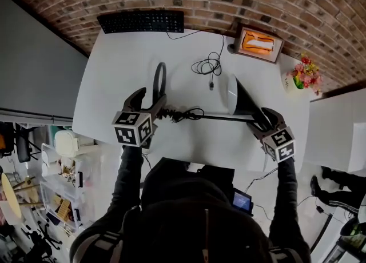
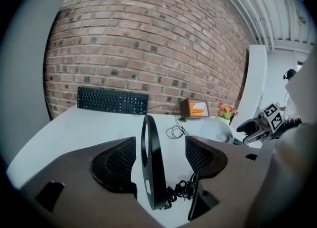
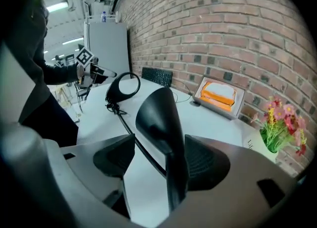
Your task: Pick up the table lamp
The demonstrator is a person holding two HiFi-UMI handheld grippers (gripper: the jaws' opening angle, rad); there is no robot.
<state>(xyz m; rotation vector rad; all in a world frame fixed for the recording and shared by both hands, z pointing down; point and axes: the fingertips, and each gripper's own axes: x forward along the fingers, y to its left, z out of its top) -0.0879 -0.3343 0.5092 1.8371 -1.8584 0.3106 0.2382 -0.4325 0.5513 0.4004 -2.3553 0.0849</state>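
Left gripper view: left claw [image 2: 158,155], released, straddles the round disc base [image 2: 151,172] of the black table lamp [image 1: 217,118]; right claw [image 3: 161,157], released, straddles its conical shade [image 3: 156,115]. Clench both, lift level.

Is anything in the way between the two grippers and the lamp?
No, nothing I can see. The left gripper has its open jaws on either side of the round base of the lamp, and the right gripper has its open jaws around the neck by the shade. Neither is squeezing.
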